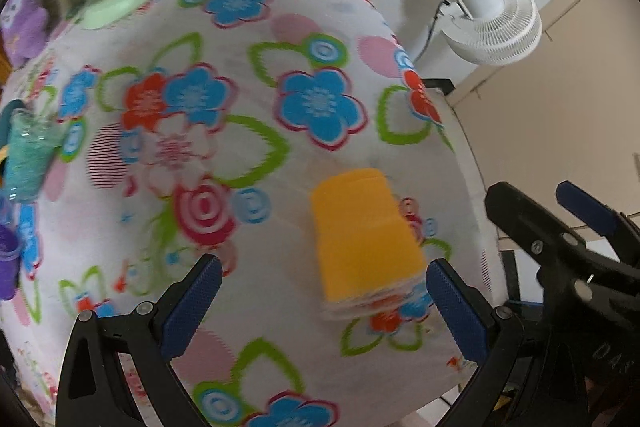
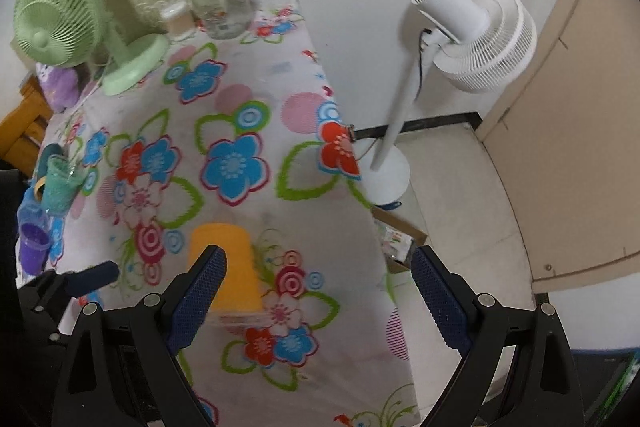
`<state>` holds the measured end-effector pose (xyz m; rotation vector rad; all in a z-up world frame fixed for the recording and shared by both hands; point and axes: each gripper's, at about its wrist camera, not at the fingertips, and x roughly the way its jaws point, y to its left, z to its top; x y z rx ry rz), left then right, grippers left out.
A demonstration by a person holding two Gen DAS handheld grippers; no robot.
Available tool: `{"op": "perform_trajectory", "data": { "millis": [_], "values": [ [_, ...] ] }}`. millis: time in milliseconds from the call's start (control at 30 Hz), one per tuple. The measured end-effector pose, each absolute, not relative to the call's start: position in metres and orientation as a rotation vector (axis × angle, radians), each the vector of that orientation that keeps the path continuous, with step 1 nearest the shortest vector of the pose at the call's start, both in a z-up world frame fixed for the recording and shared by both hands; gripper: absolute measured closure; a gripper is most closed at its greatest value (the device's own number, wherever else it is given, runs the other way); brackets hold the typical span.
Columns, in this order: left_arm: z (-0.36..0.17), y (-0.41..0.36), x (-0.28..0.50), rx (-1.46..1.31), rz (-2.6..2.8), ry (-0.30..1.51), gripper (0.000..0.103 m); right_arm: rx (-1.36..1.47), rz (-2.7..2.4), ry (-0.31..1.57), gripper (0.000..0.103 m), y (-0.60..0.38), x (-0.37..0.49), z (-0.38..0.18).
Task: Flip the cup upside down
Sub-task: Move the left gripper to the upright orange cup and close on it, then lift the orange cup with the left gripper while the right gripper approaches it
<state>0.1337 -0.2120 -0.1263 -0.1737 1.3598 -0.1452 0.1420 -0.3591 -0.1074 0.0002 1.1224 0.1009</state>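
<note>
Yellow plastic cup (image 1: 362, 243): standing mouth-down on the floral worktop (image 1: 240, 155) near its edge, flip apparently complete; left tongs (image 1: 324, 301) and right tongs (image 2: 318, 289) both apart, holding nothing.

Left gripper (image 1: 324, 301): jaws spread wide, holding nothing; above the table's near right edge
Right gripper (image 2: 318, 291): jaws wide apart, holding nothing; just right of the left

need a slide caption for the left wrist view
Open left claw above a yellow cup standing mouth-down on the floral tablecloth, with the right claw off to the side.
</note>
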Motion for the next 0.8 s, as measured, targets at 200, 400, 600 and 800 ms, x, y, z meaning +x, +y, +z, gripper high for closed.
{"op": "perform_trajectory", "data": {
  "millis": [200, 400, 600, 800],
  "values": [
    [-0.151, -0.226, 0.146, -0.246, -0.173, 1.427, 0.007, 0.001, 0.071, 1.166, 0.008, -0.371, 0.152, -0.124],
    [-0.16, -0.225, 0.148, -0.265, -0.17, 1.457, 0.027, -0.001, 0.074, 1.198, 0.008, -0.37, 0.157, -0.137],
    [-0.155, -0.202, 0.139, -0.224, -0.116, 1.44, 0.028, -0.005, 0.108, 1.212, 0.008, -0.351, 0.158, -0.139],
    [-0.144, -0.16, 0.121, -0.218, -0.021, 1.409, 0.028, -0.028, 0.179, 1.212, 0.008, -0.311, 0.154, -0.137]
  ]
}}
